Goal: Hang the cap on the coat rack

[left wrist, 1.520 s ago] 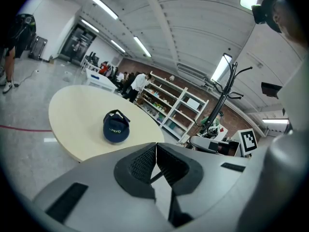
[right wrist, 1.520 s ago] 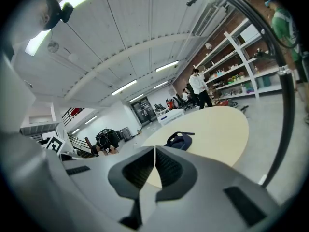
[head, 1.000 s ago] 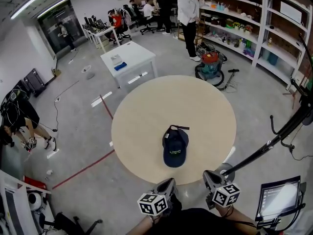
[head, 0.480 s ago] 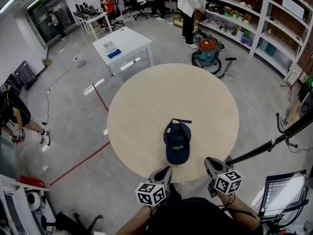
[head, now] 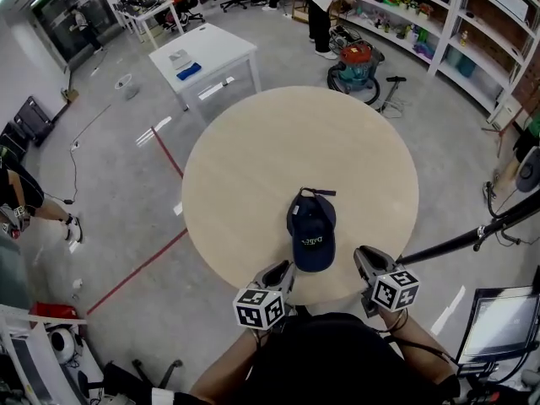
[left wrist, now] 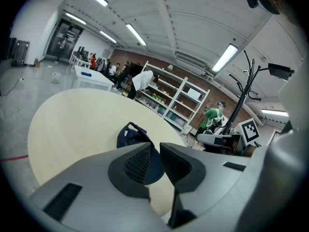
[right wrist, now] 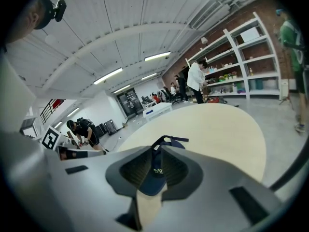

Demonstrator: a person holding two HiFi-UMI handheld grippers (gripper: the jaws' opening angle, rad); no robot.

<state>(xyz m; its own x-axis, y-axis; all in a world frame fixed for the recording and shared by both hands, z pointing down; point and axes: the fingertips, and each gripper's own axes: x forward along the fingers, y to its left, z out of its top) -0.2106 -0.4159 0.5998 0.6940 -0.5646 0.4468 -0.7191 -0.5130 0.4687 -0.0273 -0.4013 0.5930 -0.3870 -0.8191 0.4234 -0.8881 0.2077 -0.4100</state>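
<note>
Left gripper (head: 278,270), head view: jaws slightly spread, having just been opening, with nothing between them. Right gripper (head: 364,260) is likewise a little parted, also just opening, and empty. The cap (head: 312,230) lies flat on the round table (head: 219,159), brim toward the person, at the table's 6 o'clock close to the near edge. The left gripper sits at the cap's 7 o'clock and the right at its 4 o'clock, both apart from it. Judgement: flanking the brim from either side sets up a two-sided pickup. The coat rack (head: 456,243) stands off the table at about 4 o'clock. Both forearms reach forward from the body, the grippers pointing ahead and tilted somewhat down toward the tabletop. Left gripper view: a narrow gap shows between the ribbed pads (left wrist: 137,163), and the cap (left wrist: 128,134) lies beyond the tips at 11 o'clock, untouched. The coat rack (left wrist: 240,105) rises at 2 o'clock, its hooks bare. Right gripper view: the pads (right wrist: 176,170) stand apart, and the cap (right wrist: 152,180) shows through the gap, lying on the table past the tips and not pinched. Judgement: the task is at the approach stage, and the cap is not yet gripped.
</note>
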